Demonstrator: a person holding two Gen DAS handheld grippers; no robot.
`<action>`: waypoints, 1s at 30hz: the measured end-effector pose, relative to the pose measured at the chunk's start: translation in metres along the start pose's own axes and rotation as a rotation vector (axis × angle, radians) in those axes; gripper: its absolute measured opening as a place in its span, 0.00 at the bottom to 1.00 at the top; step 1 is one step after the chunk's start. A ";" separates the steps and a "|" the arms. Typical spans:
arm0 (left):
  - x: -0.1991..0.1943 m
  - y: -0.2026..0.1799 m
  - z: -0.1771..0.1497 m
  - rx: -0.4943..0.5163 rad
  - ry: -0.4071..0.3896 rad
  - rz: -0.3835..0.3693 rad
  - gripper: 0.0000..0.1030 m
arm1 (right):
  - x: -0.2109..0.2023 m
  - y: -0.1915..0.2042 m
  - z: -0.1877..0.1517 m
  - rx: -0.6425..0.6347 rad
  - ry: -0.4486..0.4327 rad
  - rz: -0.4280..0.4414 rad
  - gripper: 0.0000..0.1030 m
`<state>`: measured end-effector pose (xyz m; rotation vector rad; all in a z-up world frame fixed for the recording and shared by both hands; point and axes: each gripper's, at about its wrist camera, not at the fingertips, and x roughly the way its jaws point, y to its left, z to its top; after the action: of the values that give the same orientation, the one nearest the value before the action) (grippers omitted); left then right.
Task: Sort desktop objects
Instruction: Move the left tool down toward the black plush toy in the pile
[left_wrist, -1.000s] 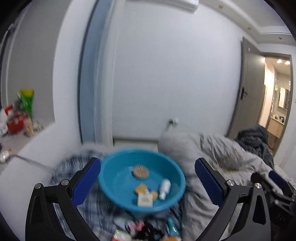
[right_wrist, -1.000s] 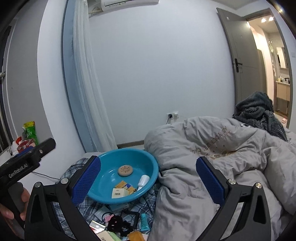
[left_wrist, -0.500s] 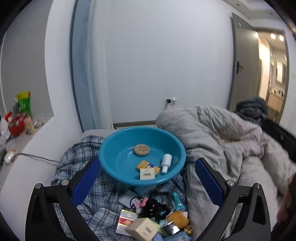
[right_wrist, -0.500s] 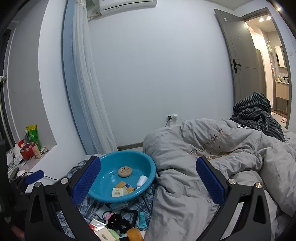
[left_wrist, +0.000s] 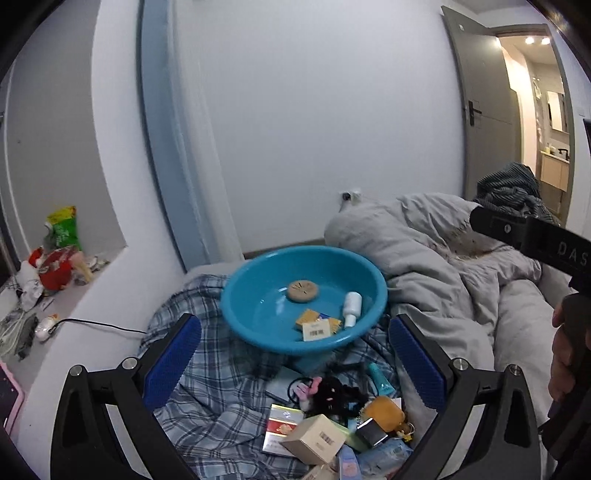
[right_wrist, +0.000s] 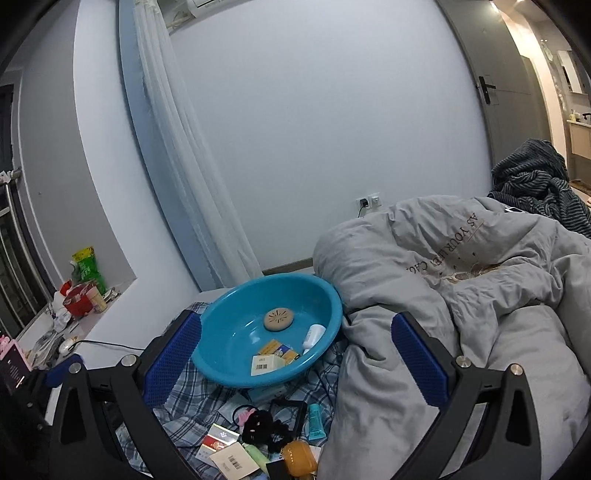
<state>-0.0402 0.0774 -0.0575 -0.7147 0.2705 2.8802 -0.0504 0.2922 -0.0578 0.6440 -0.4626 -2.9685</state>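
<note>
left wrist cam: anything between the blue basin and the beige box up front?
Yes. In the left wrist view, between the blue basin and the beige box lie plaid cloth, a black tangled item with a pink piece, and a red-and-white pack.

My finger pads (left_wrist: 173, 360) are royal blue on black arms. The basin (left_wrist: 258, 295) ahead is turquoise, holding a tan disc (left_wrist: 303, 290), a white bottle (left_wrist: 351, 303) and a yellow packet (left_wrist: 309, 317). The cloth (left_wrist: 207, 380) beneath is blue-and-white plaid; the duvet (right_wrist: 461, 295) plain grey.
</note>
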 end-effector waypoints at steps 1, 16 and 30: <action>-0.003 0.001 0.000 -0.008 -0.008 -0.005 1.00 | 0.000 0.001 0.000 -0.002 0.001 0.001 0.99; -0.010 0.015 0.005 -0.105 -0.046 -0.039 1.00 | -0.007 0.034 -0.006 -0.089 0.015 0.044 0.99; 0.075 0.000 -0.038 -0.057 0.189 -0.058 1.00 | 0.041 0.010 -0.033 -0.081 0.149 -0.066 0.97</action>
<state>-0.0889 0.0777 -0.1258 -0.9902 0.1880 2.7779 -0.0740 0.2684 -0.0997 0.8804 -0.3140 -2.9532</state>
